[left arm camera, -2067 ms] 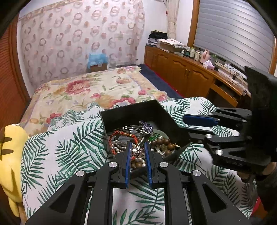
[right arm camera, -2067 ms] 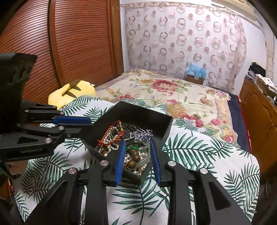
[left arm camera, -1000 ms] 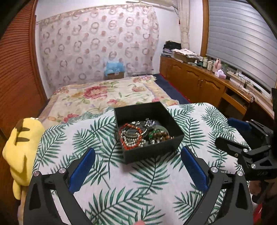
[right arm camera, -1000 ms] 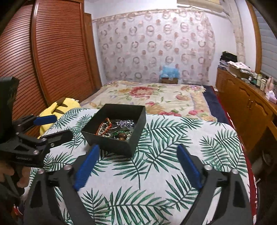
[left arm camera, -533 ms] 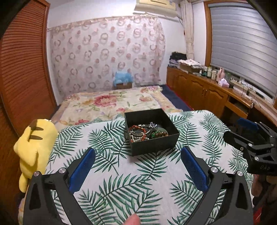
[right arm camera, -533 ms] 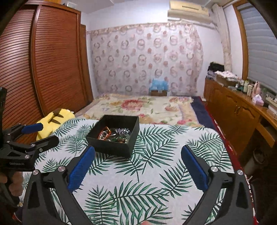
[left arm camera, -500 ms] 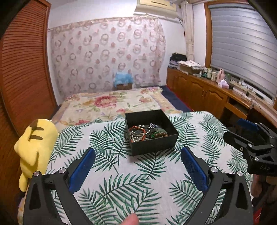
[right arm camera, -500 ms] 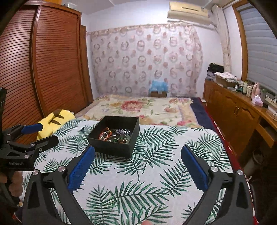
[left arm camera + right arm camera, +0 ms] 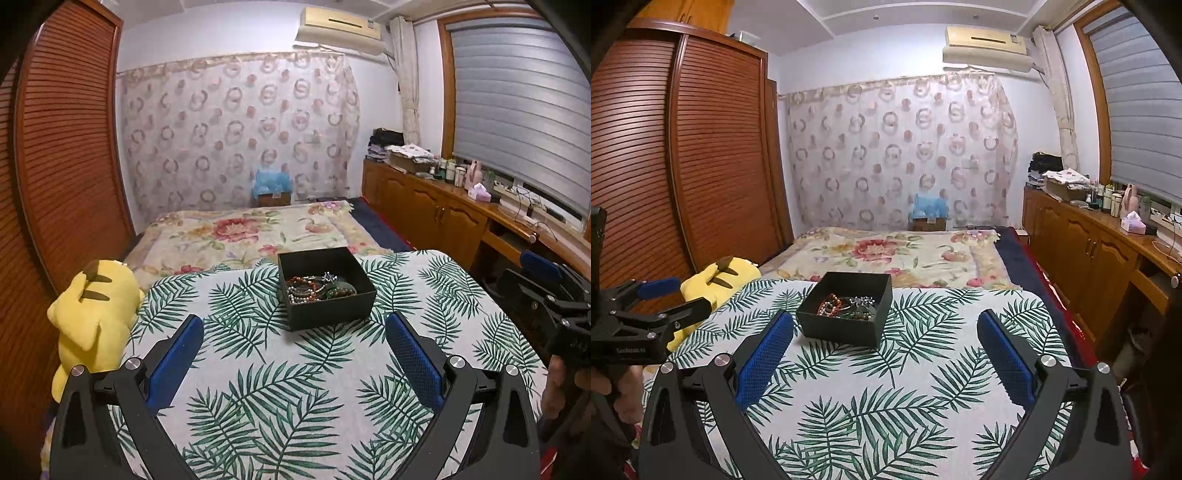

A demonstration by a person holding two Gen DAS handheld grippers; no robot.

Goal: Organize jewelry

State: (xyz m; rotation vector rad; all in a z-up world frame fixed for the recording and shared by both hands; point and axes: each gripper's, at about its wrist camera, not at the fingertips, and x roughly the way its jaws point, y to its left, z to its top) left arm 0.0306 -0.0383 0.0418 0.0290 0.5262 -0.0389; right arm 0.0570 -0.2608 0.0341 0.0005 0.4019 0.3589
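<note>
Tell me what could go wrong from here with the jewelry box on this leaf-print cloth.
The black box sits near the far edge of the leaf-print cloth, so a push from the tongs might slide it toward the bed. The beads and chains lie heaped together; lifting one strand could drag others out.

Open black box [image 9: 327, 295] upright on palm-print cloth, tangled bead bracelets [image 9: 318, 287] heaped inside

Palm-print table [image 9: 332, 369] carries black box [image 9: 328, 314] (jewelry inside).
</note>
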